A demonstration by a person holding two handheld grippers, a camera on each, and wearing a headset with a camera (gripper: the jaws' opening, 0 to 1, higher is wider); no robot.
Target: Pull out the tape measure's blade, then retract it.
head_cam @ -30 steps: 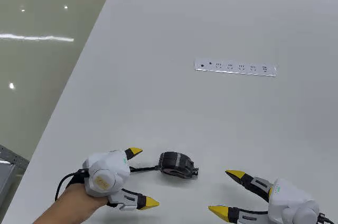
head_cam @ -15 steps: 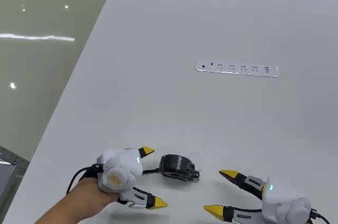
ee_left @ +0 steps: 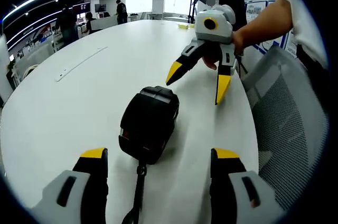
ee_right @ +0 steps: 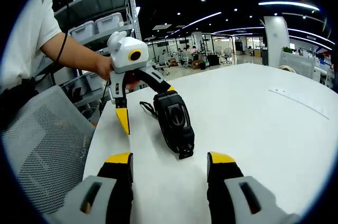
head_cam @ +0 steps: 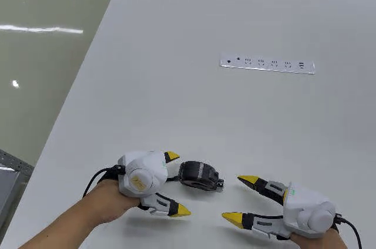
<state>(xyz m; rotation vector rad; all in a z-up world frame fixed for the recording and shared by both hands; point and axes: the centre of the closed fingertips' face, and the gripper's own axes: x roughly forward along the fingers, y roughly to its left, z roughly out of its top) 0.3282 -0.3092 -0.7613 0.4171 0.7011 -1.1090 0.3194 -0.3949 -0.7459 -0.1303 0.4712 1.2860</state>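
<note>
A black tape measure [head_cam: 198,175] lies on the white table [head_cam: 194,102] near its front edge, its blade tip pointing right and its wrist strap trailing left. My left gripper [head_cam: 175,183] is open just left of it, the case [ee_left: 149,122] sitting ahead of and between its yellow-tipped jaws, not touched. My right gripper [head_cam: 240,199] is open a short way to the right of the case [ee_right: 174,119], jaws pointing at the blade tip. Each gripper appears in the other's view: the right gripper [ee_left: 198,78], the left gripper [ee_right: 145,100].
A white power strip [head_cam: 267,64] lies flat further back on the table. The table's left edge [head_cam: 76,90] drops to a shiny floor. Mesh chairs [ee_left: 288,113] stand close to the front edge. Shelving [ee_right: 100,28] and office space lie beyond.
My left gripper has moved right, closing in on the tape measure until the case sits between its jaws. The right gripper has shifted slightly left. The head camera has tilted.
</note>
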